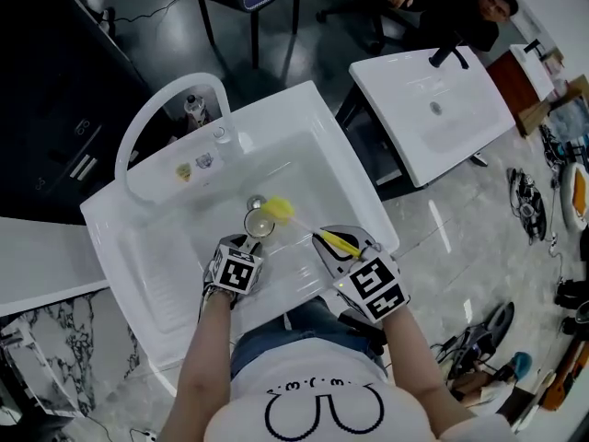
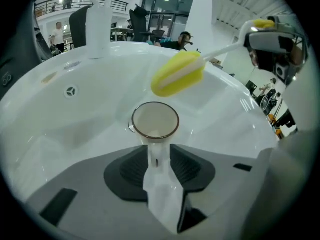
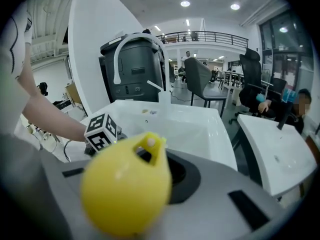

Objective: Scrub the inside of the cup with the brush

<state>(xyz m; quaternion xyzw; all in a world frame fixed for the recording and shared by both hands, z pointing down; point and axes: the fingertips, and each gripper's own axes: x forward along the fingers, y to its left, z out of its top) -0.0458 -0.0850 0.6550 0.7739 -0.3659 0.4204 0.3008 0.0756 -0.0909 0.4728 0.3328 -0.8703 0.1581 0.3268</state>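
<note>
1. Cup (image 2: 155, 120) at the middle of the sink (image 1: 324, 141) basin, mouth upward. Gripped by its white handle in the left gripper (image 2: 159, 156), jaws fairly wide yet closed on it.
2. Right gripper (image 3: 155, 169) clamped on the yellow brush (image 2: 178, 74), over the basin's front right edge.
3. Brush head just above and right of the cup's rim, not inside. Long axis slanting from right gripper toward cup. Probably needs tipping down into the mouth.

The white rectangular sink basin (image 1: 175, 238) lies bare on the left, its raised rim walling it all round. A white arched tap (image 2: 98, 29) bars the far left corner. The yellow sponge brush head (image 1: 279, 210) hangs close by the far right of the brown-rimmed cup (image 1: 259, 224), leaving most of the mouth open from above.
</note>
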